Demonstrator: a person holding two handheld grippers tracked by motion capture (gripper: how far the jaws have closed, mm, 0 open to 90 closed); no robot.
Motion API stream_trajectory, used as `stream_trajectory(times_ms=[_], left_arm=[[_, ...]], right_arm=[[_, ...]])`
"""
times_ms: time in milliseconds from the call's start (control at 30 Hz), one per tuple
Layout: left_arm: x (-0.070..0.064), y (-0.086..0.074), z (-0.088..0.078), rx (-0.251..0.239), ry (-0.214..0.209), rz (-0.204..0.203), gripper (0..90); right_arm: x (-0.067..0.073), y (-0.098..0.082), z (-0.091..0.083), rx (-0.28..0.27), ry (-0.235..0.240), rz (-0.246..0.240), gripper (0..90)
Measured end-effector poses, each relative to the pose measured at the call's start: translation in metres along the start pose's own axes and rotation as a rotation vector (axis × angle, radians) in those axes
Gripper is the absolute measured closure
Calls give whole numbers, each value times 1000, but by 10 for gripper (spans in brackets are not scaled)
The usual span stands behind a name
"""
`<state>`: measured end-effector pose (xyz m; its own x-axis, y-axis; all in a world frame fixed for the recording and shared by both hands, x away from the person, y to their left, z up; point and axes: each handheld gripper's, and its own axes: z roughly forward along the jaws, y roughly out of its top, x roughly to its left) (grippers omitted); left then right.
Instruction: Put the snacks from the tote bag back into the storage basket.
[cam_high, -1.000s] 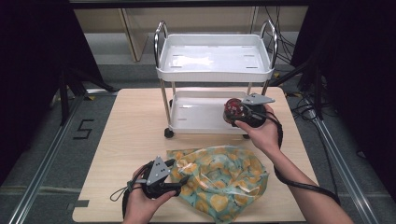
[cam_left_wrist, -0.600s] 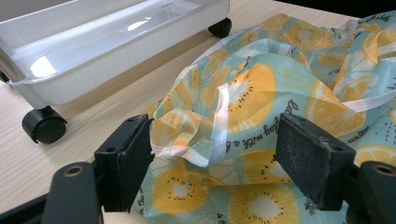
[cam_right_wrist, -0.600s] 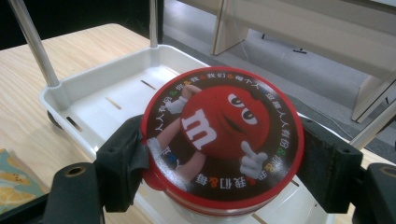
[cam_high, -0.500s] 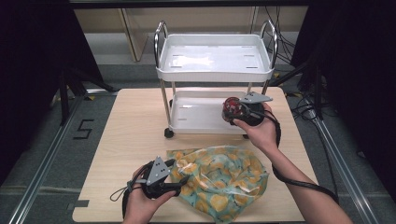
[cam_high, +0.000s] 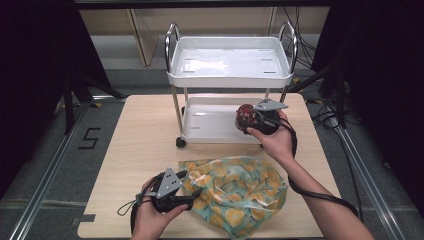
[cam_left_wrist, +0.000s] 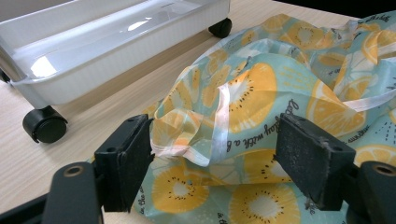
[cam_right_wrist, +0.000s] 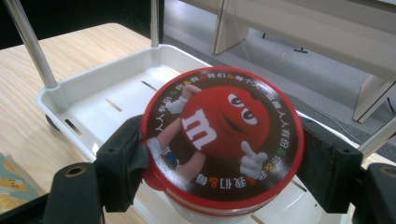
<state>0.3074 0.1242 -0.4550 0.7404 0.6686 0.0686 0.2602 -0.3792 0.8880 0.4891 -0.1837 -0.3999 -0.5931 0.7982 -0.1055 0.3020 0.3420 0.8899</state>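
Left hand (cam_high: 150, 217): your hand wraps the left gripper (cam_high: 192, 192) low at the near edge, forearm coming in from the bottom.
Left jaws: wide apart, level, pointing right; 1 pad touches cloth, the other stands clear.
Right arm: your forearm stretches forward and left, wrist bent.
Right hand (cam_high: 275, 142): it cups the right gripper (cam_high: 245, 119) from behind.
Right jaws: both pads (cam_right_wrist: 123, 165) press on a round tin.

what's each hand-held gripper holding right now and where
Right hand-held gripper clamps the red candy tin by its rim. Left hand-held gripper stands open around the bag's edge.
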Motion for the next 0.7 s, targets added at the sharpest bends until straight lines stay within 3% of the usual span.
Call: stream_trajectory(times_ms=[133, 233, 333, 433, 500, 533, 600, 700], left_arm=[[0, 0, 0, -4, 1, -4, 262], [0, 0, 0, 1, -5, -3, 262], [0, 0, 0, 1, 0, 0, 262], [0, 0, 0, 0, -1, -1, 262], [0, 0, 0, 0, -1, -2, 262], [0, 0, 0, 1, -1, -1, 261], [0, 0, 0, 4, 3, 2, 262], [0, 0, 0, 1, -1, 1, 262]], right_arm=[[1, 0, 0, 20, 8, 1, 262], [1, -2, 4, -4, -11, -8, 262], [2, -2, 4, 18, 8, 13, 262], [1, -1, 5, 26, 6, 1, 262], [1, -2, 7, 6, 1, 2, 262], [1, -1, 7, 26, 8, -2, 262], [3, -2, 8, 28, 4, 21, 262], [1, -1, 9, 26, 7, -2, 262]])
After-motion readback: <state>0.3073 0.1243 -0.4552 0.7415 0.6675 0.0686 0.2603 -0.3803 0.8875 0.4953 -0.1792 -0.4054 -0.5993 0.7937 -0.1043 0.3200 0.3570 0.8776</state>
